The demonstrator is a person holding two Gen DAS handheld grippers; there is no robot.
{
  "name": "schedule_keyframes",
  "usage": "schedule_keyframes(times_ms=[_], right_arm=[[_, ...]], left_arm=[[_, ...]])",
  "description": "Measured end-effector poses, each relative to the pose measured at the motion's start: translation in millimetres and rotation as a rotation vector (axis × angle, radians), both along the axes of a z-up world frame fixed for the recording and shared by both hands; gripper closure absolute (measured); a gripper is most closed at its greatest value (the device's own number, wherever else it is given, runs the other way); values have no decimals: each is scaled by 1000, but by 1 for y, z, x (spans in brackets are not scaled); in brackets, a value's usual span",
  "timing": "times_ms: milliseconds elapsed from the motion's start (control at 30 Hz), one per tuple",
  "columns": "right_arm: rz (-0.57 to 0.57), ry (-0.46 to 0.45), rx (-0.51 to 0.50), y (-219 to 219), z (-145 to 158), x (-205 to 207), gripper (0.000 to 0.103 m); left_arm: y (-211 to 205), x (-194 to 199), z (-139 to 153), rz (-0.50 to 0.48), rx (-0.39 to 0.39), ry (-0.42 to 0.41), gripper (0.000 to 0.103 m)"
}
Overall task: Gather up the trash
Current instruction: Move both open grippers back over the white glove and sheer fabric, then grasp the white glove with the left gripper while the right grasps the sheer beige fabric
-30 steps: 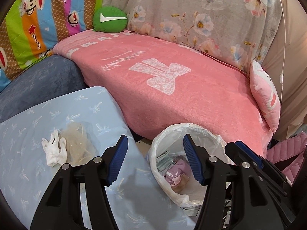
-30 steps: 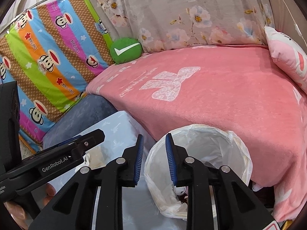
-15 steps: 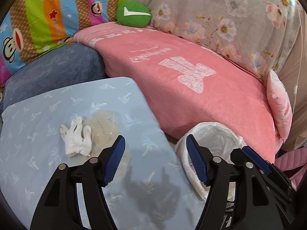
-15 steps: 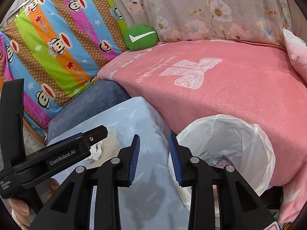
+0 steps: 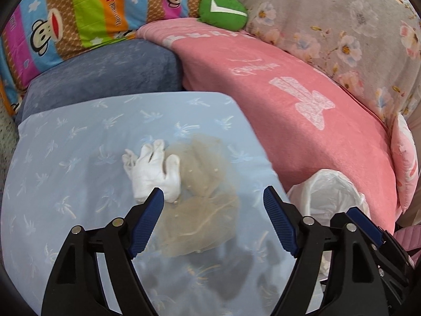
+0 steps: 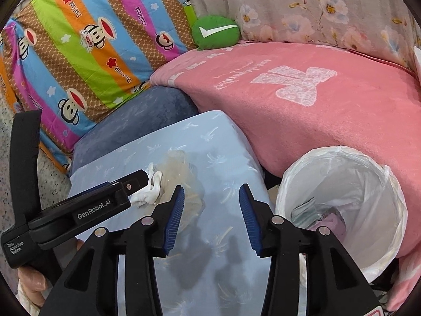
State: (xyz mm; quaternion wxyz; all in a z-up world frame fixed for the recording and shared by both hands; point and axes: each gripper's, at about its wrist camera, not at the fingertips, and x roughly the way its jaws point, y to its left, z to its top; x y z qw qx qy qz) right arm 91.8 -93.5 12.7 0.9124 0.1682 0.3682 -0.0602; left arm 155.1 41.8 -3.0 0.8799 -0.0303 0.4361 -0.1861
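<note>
Poised over pale blue cloth (image 5: 79,158): left gripper (image 5: 213,210), marked "GenRobot.AI", and right gripper (image 6: 210,208), jaws of both opening, nothing between. White glove (image 5: 151,169) beside crumpled tan plastic (image 5: 202,184); lined bin (image 6: 342,205) alongside.

Readable: "GenRobot.AI" in white on the black body of the left gripper (image 6: 104,209), right wrist view; "Data Acquisition System" in small print on its handle end. White check-mark sign on the green cushion (image 6: 215,33). Script on the striped monkey-print cover (image 6: 86,42) and the pink blanket (image 6: 302,84) is illegible.
</note>
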Motion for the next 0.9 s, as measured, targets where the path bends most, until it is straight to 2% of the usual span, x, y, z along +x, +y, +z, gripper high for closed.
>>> schedule_keyframes(times_ms=[200, 300, 533, 900], right_arm=[[35, 51, 16, 19, -22, 20, 57], [44, 74, 19, 27, -34, 32, 51], [74, 135, 33, 48, -64, 62, 48], [81, 202, 48, 61, -100, 102, 47]], left_arm=[[28, 14, -20, 59, 13, 58, 28], [43, 23, -33, 96, 24, 90, 26], [72, 44, -56, 169, 6, 167, 25], [71, 74, -77, 150, -63, 242, 25]])
